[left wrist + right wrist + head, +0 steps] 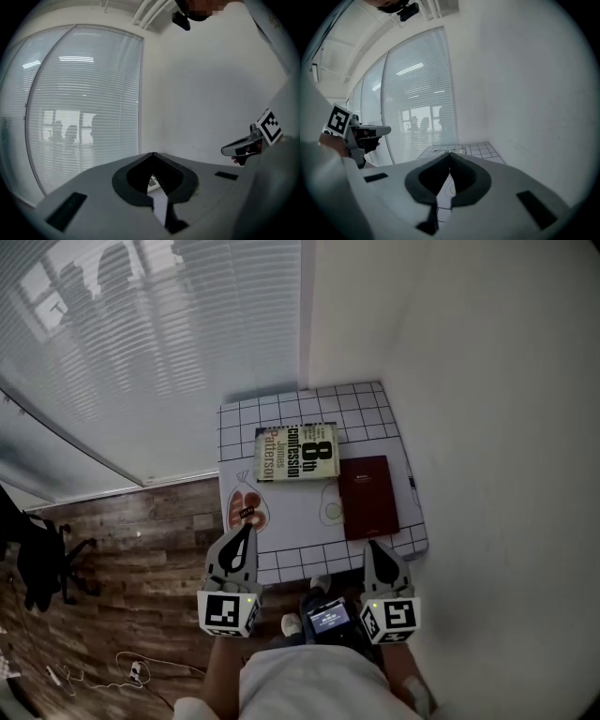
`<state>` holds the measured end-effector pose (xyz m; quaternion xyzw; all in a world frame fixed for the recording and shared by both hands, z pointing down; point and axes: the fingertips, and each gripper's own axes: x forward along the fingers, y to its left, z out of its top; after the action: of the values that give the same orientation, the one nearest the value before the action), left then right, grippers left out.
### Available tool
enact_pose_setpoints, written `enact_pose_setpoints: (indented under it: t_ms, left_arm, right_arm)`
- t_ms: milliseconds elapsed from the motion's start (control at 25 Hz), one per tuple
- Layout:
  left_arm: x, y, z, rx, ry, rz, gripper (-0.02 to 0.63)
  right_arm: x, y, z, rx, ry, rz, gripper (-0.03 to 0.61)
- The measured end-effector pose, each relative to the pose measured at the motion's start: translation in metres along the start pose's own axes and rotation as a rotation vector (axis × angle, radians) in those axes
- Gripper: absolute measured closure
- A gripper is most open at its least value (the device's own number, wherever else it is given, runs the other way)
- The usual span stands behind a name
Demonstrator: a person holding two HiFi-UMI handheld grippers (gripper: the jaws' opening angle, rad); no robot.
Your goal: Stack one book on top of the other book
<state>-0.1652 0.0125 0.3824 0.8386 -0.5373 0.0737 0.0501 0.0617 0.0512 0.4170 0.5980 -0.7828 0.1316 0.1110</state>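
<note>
Left gripper (247, 531) closed, empty | right gripper (373, 547) closed, empty | yellow book (296, 453) beside red book (367, 496) | wall (487, 381) right

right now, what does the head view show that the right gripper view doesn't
Only the head view: the dark red book lying beside the 8th Confession book, not stacked, plus the wood floor and the right gripper seen from above. Only the right gripper view: the ceiling, and its own fingers shut with nothing between them. Both: the gridded table, the window blinds, the white wall and the left gripper.
</note>
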Motion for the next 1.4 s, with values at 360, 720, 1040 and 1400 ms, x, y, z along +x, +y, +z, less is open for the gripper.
enact_pose_setpoints:
  t_ms: [360,720,1040,1400]
  left_arm:
    - [0.064,0.025,-0.007,0.07,0.054,0.011,0.604]
    - [0.128,0.058,-0.016,0.17,0.099,-0.094,0.604]
    - [0.192,0.074,-0.029,0.221,0.148,-0.217,0.604]
    - [0.23,0.079,-0.055,0.23,0.174,-0.307,0.604]
  right_arm:
    - [0.056,-0.024,-0.012,0.058,0.063,0.054,0.571]
    - [0.097,-0.017,-0.044,0.072,0.173,0.058,0.571]
    - [0.129,-0.003,-0.06,0.159,0.222,0.015,0.571]
    - [0.16,0.003,-0.069,0.217,0.218,-0.041,0.571]
